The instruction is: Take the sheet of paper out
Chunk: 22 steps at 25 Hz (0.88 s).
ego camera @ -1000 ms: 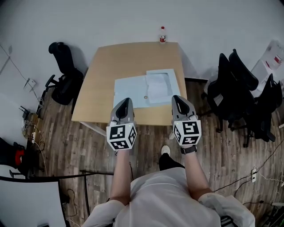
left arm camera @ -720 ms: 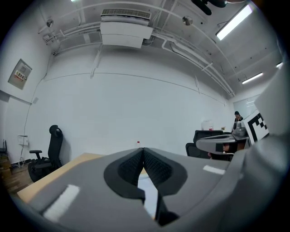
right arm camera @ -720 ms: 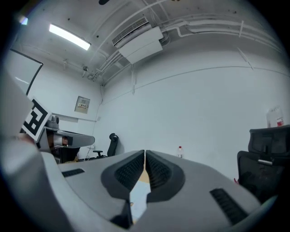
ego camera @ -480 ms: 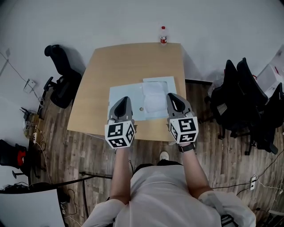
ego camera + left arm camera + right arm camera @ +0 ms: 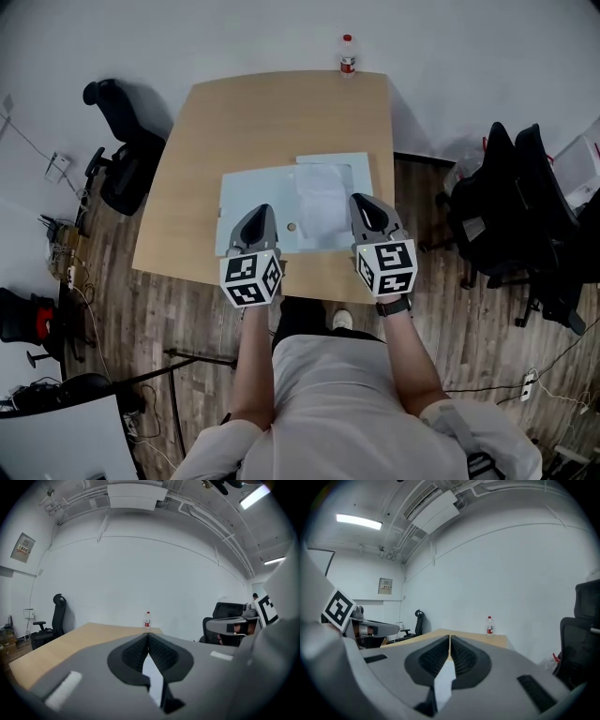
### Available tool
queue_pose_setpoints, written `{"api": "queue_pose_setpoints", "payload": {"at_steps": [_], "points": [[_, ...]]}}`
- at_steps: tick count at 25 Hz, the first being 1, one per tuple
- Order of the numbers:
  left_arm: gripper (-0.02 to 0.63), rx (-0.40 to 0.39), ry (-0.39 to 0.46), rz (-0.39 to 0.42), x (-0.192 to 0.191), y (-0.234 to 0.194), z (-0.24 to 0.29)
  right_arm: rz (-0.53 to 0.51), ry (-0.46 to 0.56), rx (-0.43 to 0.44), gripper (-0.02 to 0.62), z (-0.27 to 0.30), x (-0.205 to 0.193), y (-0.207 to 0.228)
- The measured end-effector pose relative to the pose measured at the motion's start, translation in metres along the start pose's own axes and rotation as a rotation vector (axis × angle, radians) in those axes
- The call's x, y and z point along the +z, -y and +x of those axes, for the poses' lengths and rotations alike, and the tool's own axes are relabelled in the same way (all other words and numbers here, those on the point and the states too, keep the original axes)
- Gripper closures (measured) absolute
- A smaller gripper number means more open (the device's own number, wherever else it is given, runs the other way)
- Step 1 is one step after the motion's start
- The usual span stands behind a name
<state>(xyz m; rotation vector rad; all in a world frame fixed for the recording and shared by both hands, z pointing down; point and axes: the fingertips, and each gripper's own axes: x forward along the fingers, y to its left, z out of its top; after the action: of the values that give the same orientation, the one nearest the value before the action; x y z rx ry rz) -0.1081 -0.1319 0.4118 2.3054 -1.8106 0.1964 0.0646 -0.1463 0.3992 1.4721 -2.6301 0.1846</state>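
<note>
a: what's different from a second ago?

b: the 2 grippers have come forward and dropped a little. a second ago their tips sat at the near edge of the folder (image 5: 253,202); now the left gripper (image 5: 258,214) overlaps its near left part and the right gripper (image 5: 367,202) its near right corner. the table (image 5: 187,169) also fills more of the head view, so the person has stepped in.

a: fingers?

b: together on both, nothing between them. each gripper view shows the 2 pads meeting at the tip, with only tabletop and the bottle (image 5: 348,53) at the far edge beyond.

a: and the paper?

b: the paper (image 5: 323,197) lies in the right part of the pale blue folder, flat on the table, just ahead and left of the right gripper (whether it is tucked inside or lying on top, i cannot tell from up here). nothing touches it yet, as far as i can see.

a: so where does that leave the task?

b: in the approach, i'd say. no grasp has begun. my guess is 1 gripper must pin the folder while the other opens and takes an edge of the sheet.
</note>
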Motion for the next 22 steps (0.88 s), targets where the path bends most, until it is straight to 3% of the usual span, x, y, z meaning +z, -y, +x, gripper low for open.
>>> {"api": "queue_pose_setpoints", "payload": {"at_steps": [15,22], "points": [[0.595,-0.051,-0.099,-0.019,-0.038,-0.028,0.074,0.009,-0.121,0.051,0.58,0.076,-0.036,0.001],[0.595,-0.095,-0.188,-0.073,-0.073,-0.036,0.106,0.049,-0.209,0.084,0.58,0.108,-0.071,0.002]]}}
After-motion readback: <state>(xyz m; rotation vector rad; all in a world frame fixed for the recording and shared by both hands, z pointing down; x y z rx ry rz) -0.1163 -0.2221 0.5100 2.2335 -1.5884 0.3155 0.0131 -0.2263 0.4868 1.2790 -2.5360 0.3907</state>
